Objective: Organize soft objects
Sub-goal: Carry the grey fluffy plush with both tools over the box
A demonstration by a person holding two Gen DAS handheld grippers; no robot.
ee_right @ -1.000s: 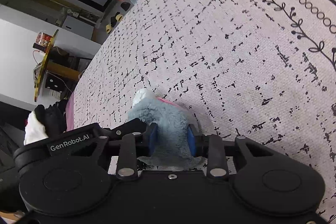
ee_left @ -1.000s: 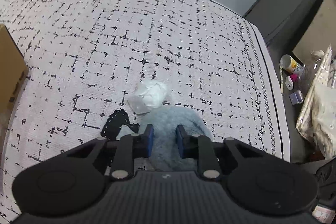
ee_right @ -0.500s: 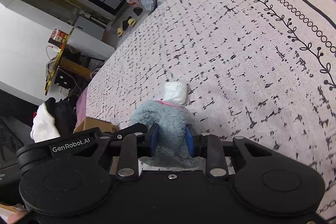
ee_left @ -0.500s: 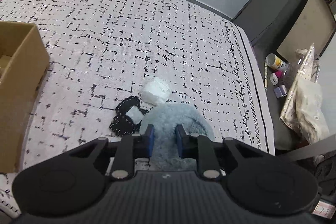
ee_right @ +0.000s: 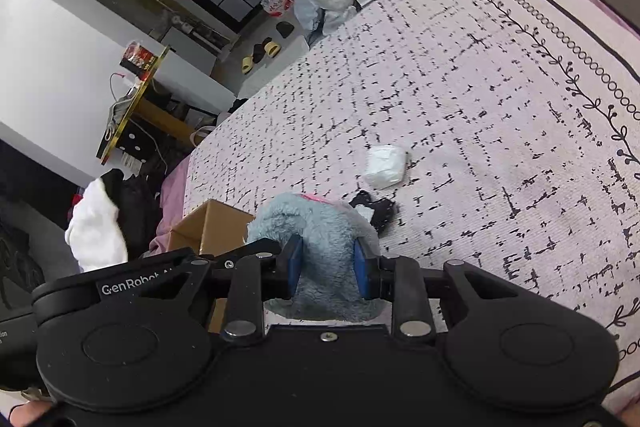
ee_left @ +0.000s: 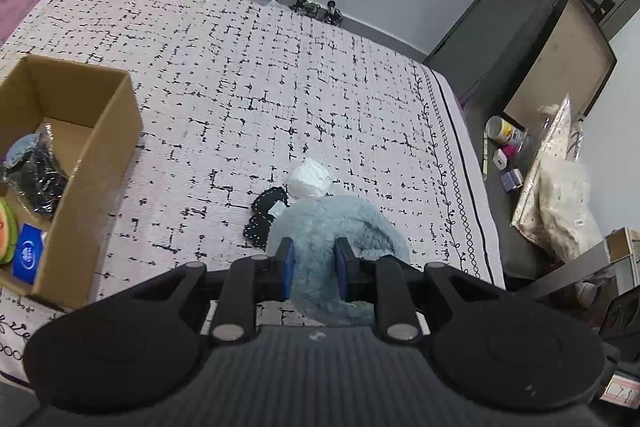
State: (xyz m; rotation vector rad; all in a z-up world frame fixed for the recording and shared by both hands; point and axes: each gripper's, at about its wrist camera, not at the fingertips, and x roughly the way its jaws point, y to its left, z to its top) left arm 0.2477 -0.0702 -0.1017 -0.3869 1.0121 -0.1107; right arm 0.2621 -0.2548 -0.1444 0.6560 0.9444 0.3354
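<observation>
Patterned bedspread (ee_left: 280, 75) spread out below, and both grippers are up off it now: the left gripper (ee_left: 314, 269) and right gripper (ee_right: 326, 267) each clamp the fluffy blue plush (ee_left: 340, 227), carried clear of the bed. A second ago it sat low; now the cardboard box (ee_left: 100, 163) has swung into view at left, likely its destination, leaving the white bundle (ee_left: 310, 179) and black cloth (ee_left: 264, 215) behind.

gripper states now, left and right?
Left gripper: closed on the blue plush.
Right gripper: closed on the same blue plush.
</observation>
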